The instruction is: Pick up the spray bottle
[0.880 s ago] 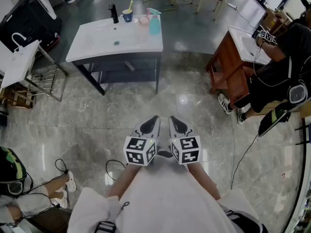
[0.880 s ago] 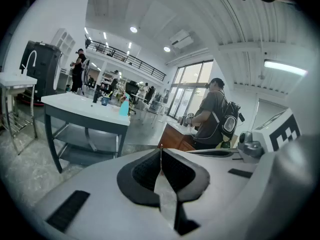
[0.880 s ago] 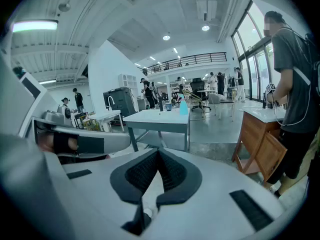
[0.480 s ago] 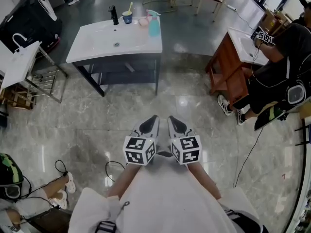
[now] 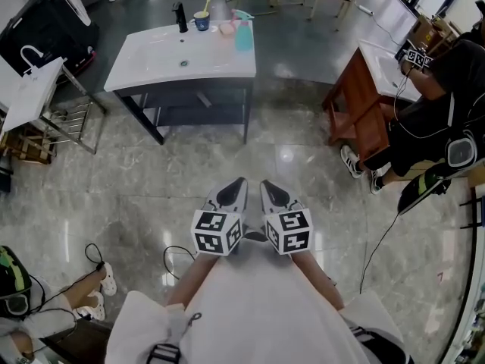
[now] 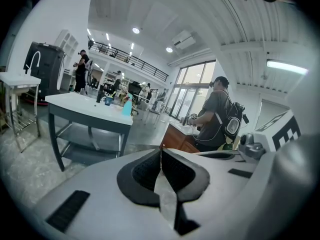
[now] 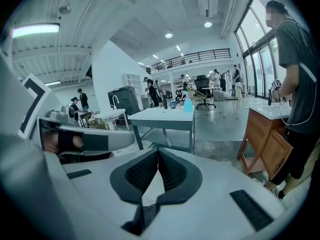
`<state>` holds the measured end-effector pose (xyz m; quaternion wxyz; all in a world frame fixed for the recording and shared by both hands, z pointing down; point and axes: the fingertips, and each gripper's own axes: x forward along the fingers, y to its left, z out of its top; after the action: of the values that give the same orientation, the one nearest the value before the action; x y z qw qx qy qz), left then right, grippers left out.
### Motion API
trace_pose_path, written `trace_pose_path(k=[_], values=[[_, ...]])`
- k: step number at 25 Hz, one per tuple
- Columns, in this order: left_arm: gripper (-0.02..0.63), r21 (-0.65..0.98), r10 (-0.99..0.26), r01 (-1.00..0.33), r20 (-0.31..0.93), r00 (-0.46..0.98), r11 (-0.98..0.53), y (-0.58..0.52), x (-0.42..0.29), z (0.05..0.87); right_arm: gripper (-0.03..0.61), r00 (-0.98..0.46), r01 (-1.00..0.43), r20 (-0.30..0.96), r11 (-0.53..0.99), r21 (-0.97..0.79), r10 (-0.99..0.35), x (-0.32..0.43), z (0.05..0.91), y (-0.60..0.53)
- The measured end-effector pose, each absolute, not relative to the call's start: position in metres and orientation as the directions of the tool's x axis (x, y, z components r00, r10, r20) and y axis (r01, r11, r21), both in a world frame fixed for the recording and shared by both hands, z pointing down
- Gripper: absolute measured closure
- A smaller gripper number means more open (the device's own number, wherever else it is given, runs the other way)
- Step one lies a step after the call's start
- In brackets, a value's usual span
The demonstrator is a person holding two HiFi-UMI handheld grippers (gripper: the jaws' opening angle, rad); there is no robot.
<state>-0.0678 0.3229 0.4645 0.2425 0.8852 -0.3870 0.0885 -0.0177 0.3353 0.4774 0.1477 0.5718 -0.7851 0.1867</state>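
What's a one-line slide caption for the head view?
Left tongs and right tongs, shut and empty, side by side, well short of the spray bottle on the white washbasin.

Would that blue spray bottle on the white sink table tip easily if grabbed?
Probably tippy: the spray bottle stands tall and narrow on the sink table. Likely light, fairly stiff plastic; how full it is can't be seen.
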Motion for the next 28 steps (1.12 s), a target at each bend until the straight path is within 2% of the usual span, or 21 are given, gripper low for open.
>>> trace_pose_path(k=[14,28], values=[[0.583,0.372,-0.597,-0.689,0.342,0.725,-0.622,0.300,-0.046,0.469,0.551,-0.271,-0.962,0.462,0.240,-0.126,-0.845,-0.004,0.483,0.318],[0.583,0.384,-0.576,-0.693,0.386,0.721,-0.610,0.241,-0.044,0.488,0.551,-0.298,-0.955,0.510,0.254,-0.155,-0.807,-0.009,0.505,0.259]])
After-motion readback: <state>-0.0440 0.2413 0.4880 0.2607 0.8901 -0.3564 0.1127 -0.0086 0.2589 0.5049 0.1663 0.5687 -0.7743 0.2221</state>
